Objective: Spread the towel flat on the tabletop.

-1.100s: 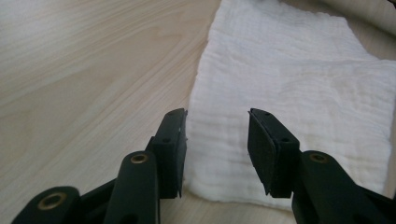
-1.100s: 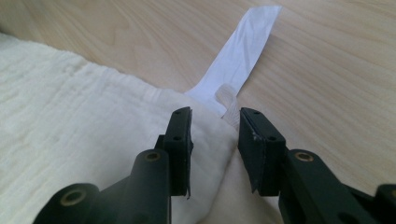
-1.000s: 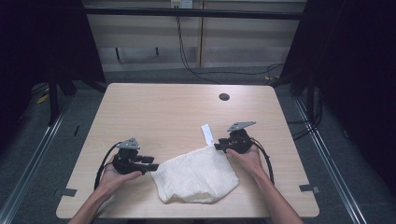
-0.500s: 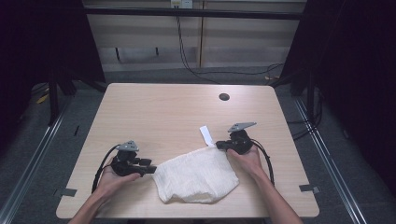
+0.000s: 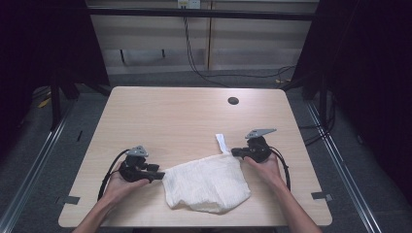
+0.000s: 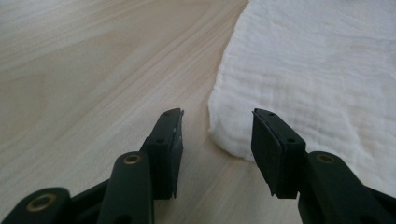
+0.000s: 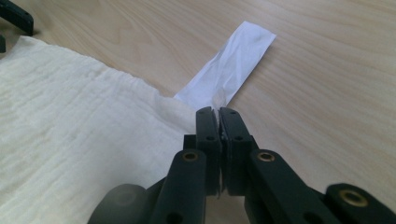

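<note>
- The fingers of the right gripper [image 7: 218, 116] were pressed together on the corner of the white cloth [image 5: 206, 182], just where its paper-like tag [image 7: 229, 67] joins the fabric; the tag lay flat on the wood, pointing towards the far edge of the table [image 5: 194, 116].
- The fingers of the left gripper [image 6: 217, 135] stood spread, empty, one on bare wood and the other at the rounded edge of the cloth, with the fold between them but not yet caught.
- From above, the left gripper [image 5: 141, 170] had crept in from a second earlier and now sat touching the cloth's left side, while the right gripper [image 5: 252, 149] had hardly shifted.
- The cloth had been drawn a shade flatter and wider between the two hands; it lay crumpled near the table's near edge, a little right of the middle.
- To my eye this meant the second hold was about to be taken, so the cloth could be lifted or spread by both hands.
- A small dark hole [image 5: 233, 101] sat near the far right corner, well apart from it all.
</note>
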`<state>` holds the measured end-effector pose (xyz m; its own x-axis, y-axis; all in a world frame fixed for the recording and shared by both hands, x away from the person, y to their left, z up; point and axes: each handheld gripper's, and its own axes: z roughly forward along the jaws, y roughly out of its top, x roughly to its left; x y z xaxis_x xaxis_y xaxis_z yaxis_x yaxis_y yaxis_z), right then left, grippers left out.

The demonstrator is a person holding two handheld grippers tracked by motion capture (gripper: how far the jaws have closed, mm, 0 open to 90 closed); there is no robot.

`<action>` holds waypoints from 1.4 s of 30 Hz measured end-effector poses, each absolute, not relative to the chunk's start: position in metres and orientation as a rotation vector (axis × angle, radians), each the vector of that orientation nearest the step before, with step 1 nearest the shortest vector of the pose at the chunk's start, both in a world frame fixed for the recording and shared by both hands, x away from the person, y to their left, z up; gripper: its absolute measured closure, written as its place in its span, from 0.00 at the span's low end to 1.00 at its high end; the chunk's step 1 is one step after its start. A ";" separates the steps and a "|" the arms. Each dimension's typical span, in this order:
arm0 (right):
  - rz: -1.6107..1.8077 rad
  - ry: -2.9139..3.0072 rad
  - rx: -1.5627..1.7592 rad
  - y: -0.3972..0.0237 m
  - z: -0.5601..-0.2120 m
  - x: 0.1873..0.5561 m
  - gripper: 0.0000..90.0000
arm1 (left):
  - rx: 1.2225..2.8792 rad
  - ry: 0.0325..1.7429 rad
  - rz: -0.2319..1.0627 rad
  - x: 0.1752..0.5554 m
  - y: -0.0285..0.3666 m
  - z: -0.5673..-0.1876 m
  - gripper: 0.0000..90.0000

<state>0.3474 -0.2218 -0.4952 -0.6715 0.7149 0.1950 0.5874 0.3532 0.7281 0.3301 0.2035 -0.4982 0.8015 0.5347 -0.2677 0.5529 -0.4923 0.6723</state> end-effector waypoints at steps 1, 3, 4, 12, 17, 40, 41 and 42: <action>1.220 2.451 1.199 -0.222 -0.495 0.346 0.97 | 2.189 0.799 -0.034 0.332 0.202 -0.498 0.59; 1.232 2.440 1.201 -0.223 -0.495 0.346 0.97 | 2.188 0.793 -0.024 0.333 0.198 -0.499 0.60; 1.242 2.433 1.194 -0.224 -0.494 0.346 0.97 | 2.194 0.778 -0.011 0.332 0.195 -0.499 0.62; 1.225 2.459 1.173 -0.220 -0.495 0.340 0.97 | 2.263 0.672 0.029 0.320 0.181 -0.498 0.86; 1.248 2.447 1.183 -0.224 -0.492 0.339 0.97 | 2.265 0.662 -0.004 0.320 0.180 -0.498 0.97; 1.440 2.347 1.172 -0.243 -0.453 0.330 0.98 | 2.026 0.700 -0.061 0.333 0.201 -0.455 0.98; 1.451 2.340 1.170 -0.243 -0.450 0.329 0.98 | 2.024 0.700 -0.061 0.334 0.201 -0.452 0.98; 1.455 2.334 1.164 -0.244 -0.447 0.329 0.98 | 2.020 0.695 -0.051 0.335 0.201 -0.449 0.98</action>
